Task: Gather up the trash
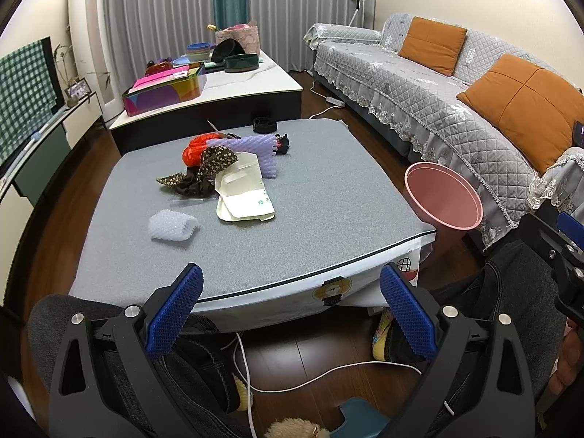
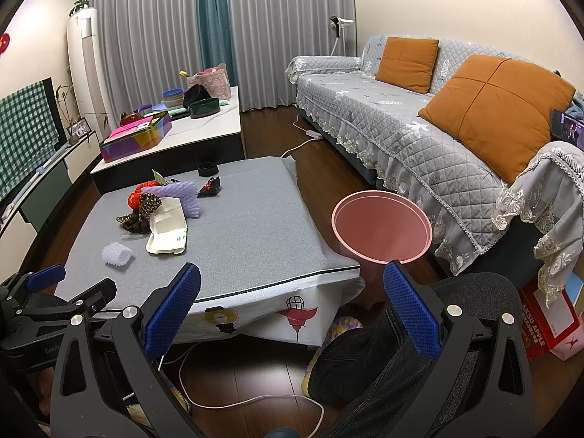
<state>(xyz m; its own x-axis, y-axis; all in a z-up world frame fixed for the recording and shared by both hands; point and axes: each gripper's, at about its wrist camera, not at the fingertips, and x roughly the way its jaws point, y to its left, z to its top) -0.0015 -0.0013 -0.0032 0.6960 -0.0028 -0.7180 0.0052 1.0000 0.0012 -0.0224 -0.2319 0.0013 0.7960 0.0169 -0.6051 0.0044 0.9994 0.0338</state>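
Note:
A grey-topped low table [image 1: 310,197] [image 2: 255,226] holds a pile of trash: a flattened cream carton [image 1: 242,193] [image 2: 168,230], a purple foam net [image 1: 255,149] [image 2: 182,193], a red net [image 1: 195,151], brown patterned cloth [image 1: 204,171] and a white foam net [image 1: 173,224] [image 2: 117,253]. A pink bin [image 1: 443,197] [image 2: 381,230] stands on the floor right of the table. My left gripper [image 1: 292,304] is open and empty, short of the table's near edge. My right gripper [image 2: 292,304] is open and empty, also short of that edge.
A grey sofa [image 2: 419,124] with orange cushions runs along the right. A white coffee table [image 1: 233,80] with boxes and bowls stands behind. A black band [image 1: 264,125] and a dark wrapper [image 1: 283,144] lie at the far table edge. White cables [image 1: 310,376] cross the floor.

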